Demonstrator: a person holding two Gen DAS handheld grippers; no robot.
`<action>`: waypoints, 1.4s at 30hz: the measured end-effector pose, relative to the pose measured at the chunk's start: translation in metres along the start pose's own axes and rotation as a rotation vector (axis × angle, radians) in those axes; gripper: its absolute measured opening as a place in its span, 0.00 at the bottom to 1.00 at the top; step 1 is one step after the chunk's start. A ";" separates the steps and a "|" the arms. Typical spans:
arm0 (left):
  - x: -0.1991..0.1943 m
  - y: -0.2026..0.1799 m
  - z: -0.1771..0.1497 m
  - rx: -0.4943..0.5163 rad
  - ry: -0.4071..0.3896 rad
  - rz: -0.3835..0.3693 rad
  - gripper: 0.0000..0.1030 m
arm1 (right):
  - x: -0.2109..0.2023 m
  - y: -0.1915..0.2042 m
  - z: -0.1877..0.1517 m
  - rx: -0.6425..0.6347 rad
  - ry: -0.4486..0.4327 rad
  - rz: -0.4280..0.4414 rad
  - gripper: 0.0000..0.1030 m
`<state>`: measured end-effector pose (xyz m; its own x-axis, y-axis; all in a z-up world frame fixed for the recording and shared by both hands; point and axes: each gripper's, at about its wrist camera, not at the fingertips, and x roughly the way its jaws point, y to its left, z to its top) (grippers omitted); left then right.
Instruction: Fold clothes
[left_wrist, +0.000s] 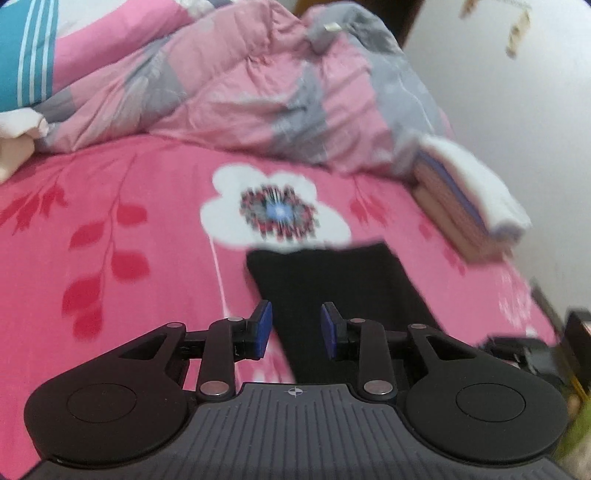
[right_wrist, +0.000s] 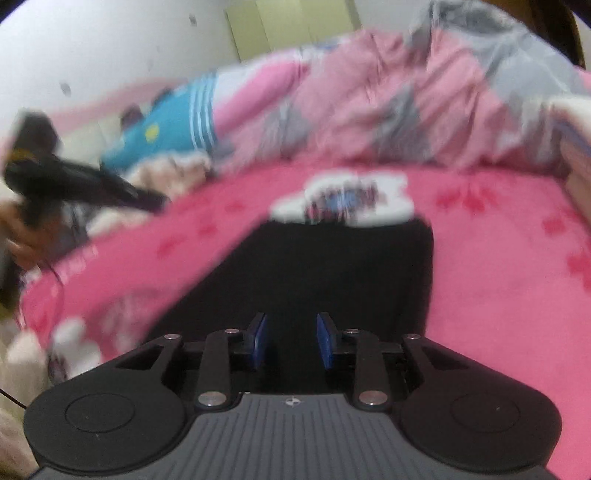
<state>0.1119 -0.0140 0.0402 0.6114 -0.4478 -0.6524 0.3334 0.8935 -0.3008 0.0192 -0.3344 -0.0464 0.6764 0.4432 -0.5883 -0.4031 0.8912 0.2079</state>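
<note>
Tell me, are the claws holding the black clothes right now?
No. Both the left claw and the right claw are open with nothing between their pads. The black garment lies flat on the pink bedsheet underneath them.

I see one black garment (left_wrist: 332, 280) lying flat on the pink flowered bed sheet (left_wrist: 129, 258). It is plain, dark and folded into a long, smooth strip with straight edges and no visible creases. In my left wrist view it runs from 6 o'clock up toward 12, its far end touching the white flower print (left_wrist: 275, 206). In my right wrist view the black garment (right_wrist: 332, 266) fills the middle, its far edge square and flat, though motion blur hides finer detail.
</note>
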 end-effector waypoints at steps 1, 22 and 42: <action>-0.003 -0.004 -0.013 0.004 0.012 0.009 0.28 | -0.004 -0.005 -0.008 0.015 0.013 -0.031 0.23; -0.005 -0.066 -0.134 0.205 -0.029 0.076 0.28 | -0.073 0.030 -0.047 -0.026 0.050 -0.228 0.21; 0.020 -0.079 -0.149 0.305 -0.098 0.061 0.29 | -0.025 0.020 -0.014 -0.124 0.066 -0.260 0.21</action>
<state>-0.0094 -0.0889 -0.0527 0.6981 -0.4077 -0.5886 0.4843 0.8744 -0.0313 -0.0143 -0.3286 -0.0382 0.7271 0.1904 -0.6596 -0.2965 0.9536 -0.0516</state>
